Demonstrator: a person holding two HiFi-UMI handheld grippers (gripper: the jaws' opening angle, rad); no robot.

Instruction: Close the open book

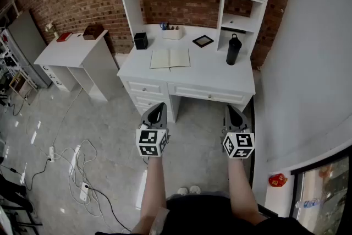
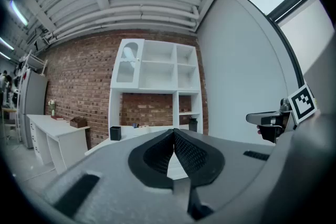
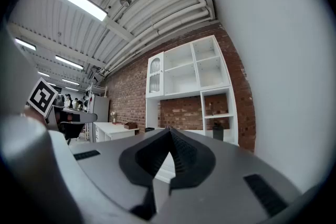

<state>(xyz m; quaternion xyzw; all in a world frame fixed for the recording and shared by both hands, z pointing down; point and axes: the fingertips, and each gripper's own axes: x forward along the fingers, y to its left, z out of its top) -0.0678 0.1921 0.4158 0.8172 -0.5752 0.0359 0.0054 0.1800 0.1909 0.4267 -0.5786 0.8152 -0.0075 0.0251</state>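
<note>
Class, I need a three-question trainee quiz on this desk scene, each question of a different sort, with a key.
1. True or false: the book on the white desk lies open.
2. In the head view, which stands nearest the desk's right end? A) black bottle B) black pen cup C) white tray
3. Fill in: the left claw and the right claw are both ___ and hold nothing.

Key: 1 true; 2 A; 3 shut

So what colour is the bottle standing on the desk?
The bottle is black, clearest in the head view.
</note>
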